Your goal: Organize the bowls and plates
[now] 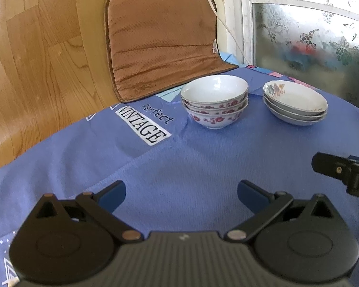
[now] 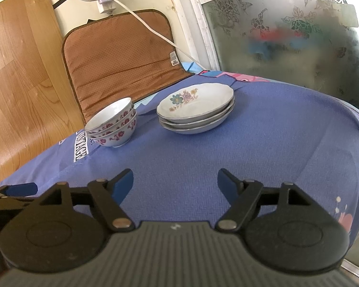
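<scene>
While both hovered low over the blue cloth [image 1: 179, 162], the left tongs [image 1: 181, 192] and right tongs [image 2: 175, 179] stood wide apart, holding nothing; farther on the surface sat three stacked bowls [image 1: 215, 101] beside three stacked plates [image 1: 295, 104], apart; behind leaned a brown cushion [image 1: 162, 40].

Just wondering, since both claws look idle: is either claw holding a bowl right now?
No, the left claw and right claw are open and empty, while the bowls sit stacked on the blue cloth.
</scene>
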`<state>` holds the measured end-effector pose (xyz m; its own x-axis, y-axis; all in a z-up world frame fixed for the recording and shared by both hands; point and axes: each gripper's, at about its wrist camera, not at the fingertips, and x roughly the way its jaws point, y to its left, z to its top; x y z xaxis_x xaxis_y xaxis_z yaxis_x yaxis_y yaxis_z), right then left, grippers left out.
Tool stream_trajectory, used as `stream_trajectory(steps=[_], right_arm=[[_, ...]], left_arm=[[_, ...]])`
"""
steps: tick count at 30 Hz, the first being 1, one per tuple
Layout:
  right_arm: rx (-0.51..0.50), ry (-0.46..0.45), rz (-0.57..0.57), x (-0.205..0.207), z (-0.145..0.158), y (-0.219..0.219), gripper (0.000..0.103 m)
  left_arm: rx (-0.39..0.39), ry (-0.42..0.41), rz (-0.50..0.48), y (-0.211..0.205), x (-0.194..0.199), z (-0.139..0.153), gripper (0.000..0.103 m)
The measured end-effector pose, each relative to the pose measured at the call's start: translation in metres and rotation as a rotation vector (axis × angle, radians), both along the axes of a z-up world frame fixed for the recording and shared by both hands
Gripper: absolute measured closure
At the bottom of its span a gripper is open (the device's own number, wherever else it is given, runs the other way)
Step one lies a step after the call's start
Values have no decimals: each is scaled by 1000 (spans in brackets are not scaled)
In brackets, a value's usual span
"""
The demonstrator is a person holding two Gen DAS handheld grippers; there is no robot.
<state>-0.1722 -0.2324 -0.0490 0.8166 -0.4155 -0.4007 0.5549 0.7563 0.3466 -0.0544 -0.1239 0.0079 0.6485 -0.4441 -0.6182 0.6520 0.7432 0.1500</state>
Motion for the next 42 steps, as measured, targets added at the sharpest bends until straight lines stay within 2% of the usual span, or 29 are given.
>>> stream_trajectory(steps=[8,20,42], right_arm=[[8,-11,-6,0,0,-2,18],[29,-23,-12,0,-1,-4,13],[34,-33,-19,-1,-1,-5,11]], left_arm=[[-12,40,-7,1,3,-1,0],[-12,47,-7,0,3,-1,0],[-17,55,-12,0,4,-3,0]])
